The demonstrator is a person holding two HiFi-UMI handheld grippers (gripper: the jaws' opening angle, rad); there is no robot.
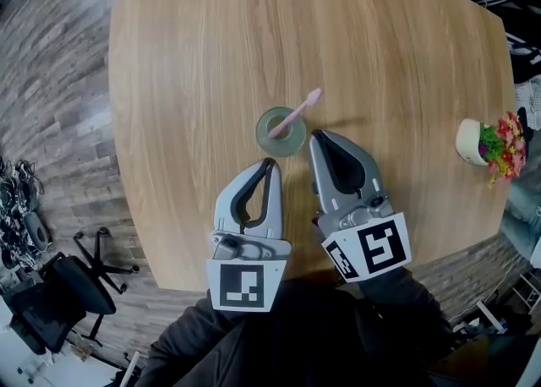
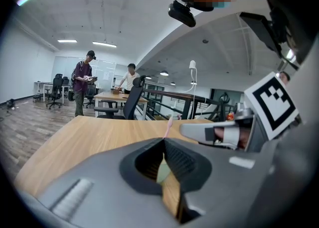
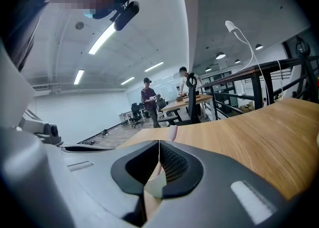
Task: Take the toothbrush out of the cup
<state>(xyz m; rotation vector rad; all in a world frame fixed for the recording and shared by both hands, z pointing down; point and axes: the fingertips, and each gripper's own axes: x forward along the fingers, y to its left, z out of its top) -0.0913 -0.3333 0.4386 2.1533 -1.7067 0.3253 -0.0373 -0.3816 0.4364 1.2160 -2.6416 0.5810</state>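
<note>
Two tongs reach forward, tilted slightly down: our left gripper (image 1: 271,161) just short of the cup (image 1: 281,132) holding the toothbrush (image 1: 297,111), our right gripper (image 1: 315,135) just beside it, both clenched empty.

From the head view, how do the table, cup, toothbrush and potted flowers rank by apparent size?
1. table
2. potted flowers and cup, too alike to separate
3. toothbrush, long but thin, its lower end hidden in the cup
</note>
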